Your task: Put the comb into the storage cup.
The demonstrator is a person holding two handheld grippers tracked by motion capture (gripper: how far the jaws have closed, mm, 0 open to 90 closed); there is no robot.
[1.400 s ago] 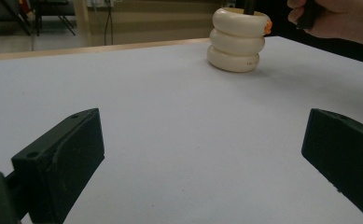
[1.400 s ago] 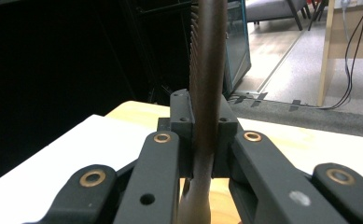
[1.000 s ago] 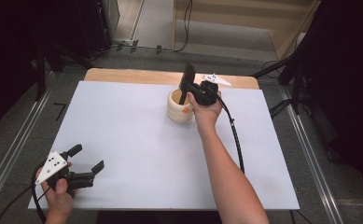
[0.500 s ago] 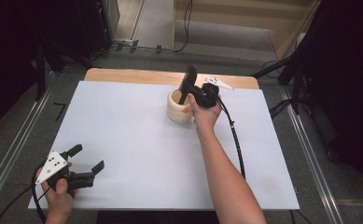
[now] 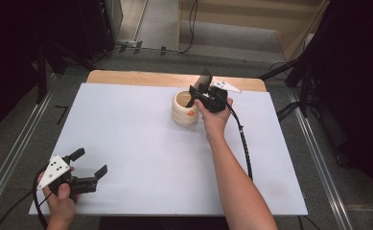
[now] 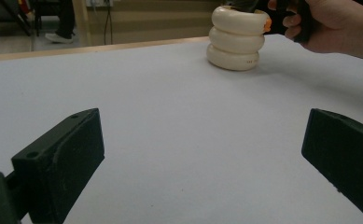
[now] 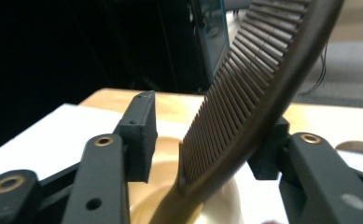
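A cream ribbed cup (image 5: pixel 184 111) (image 6: pixel 236 39) stands at the back middle of the white table top (image 5: pixel 141 139). A dark brown comb (image 5: pixel 205 78) (image 7: pixel 244 107) stands in the cup (image 7: pixel 165 196), leaning toward the far right. My right gripper (image 5: pixel 198 92) (image 7: pixel 202 140) is over the cup's rim with the comb between its jaws. The jaws have just been opening: the left pad is clear of the teeth, and the comb's spine lies by the right pad. My left gripper (image 5: pixel 90 161) (image 6: pixel 200 158) rests open and empty at the near left corner.
A wooden strip (image 5: pixel 136 77) runs along the table's far edge. The right gripper's black cable (image 5: pixel 244 143) trails across the table's right side. Metal rails (image 5: pixel 11 153) flank the table, with dark stands and cables on the floor behind.
The right gripper's jaws have parted from the comb, which now leans in the cup on its own. The right hand shifted slightly. The left hand has not moved.
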